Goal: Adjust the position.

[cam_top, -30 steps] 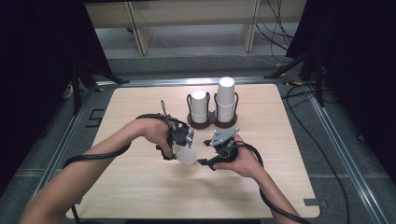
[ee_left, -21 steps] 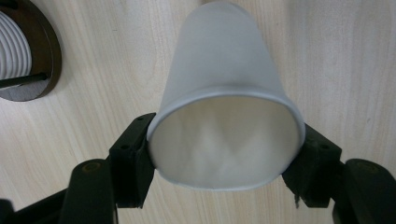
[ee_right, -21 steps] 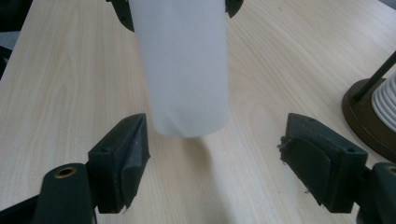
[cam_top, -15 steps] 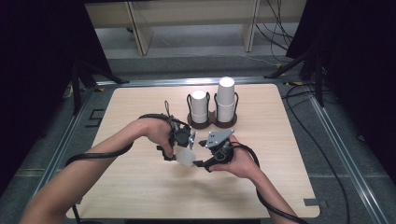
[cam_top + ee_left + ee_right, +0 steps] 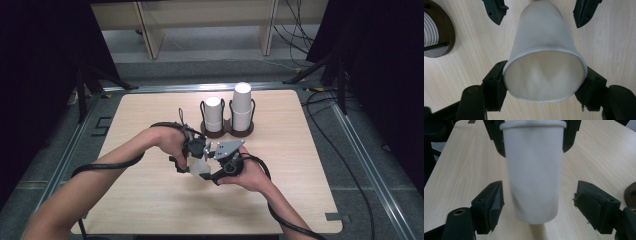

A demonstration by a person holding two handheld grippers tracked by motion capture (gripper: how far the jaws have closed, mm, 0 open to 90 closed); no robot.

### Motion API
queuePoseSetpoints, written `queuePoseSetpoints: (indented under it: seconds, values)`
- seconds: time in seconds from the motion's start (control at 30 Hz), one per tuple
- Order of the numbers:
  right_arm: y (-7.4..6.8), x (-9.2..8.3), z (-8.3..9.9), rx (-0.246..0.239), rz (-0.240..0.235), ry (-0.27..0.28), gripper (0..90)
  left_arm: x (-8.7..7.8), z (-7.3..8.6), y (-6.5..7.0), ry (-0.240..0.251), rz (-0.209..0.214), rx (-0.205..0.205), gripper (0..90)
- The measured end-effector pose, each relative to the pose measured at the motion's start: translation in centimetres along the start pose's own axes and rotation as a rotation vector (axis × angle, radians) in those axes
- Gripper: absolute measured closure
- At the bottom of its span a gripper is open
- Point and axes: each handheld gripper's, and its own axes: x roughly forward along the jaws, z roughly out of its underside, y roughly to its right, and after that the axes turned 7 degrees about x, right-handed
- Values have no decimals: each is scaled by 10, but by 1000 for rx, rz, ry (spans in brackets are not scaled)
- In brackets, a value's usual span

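My left gripper clamps the cup at its rim, base pointing toward my right gripper, whose jaws stand apart.

The high view looks forward and down from above the person's side, taking in the whole tabletop from well back. The left gripper view sits close, looking along its jaws into the open mouth of the white cup. The right gripper view, equally close, faces the same cup from its base end, opposite. All three views share that cup.
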Motion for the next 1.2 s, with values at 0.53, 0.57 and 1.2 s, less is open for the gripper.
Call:
queuePoseSetpoints:
  seconds: [0.53,0.57,1.2]
  values:
    - [1,16,1,-62,-36,31,272,-1,-4,0,15,-7,10,333]
    - [2,16,1,-70,-29,37,275,-1,-5,-3,14,-6,56,333]
    - [-6,14,10,58,-44,-15,358,-3,-10,3,46,9,6,327]
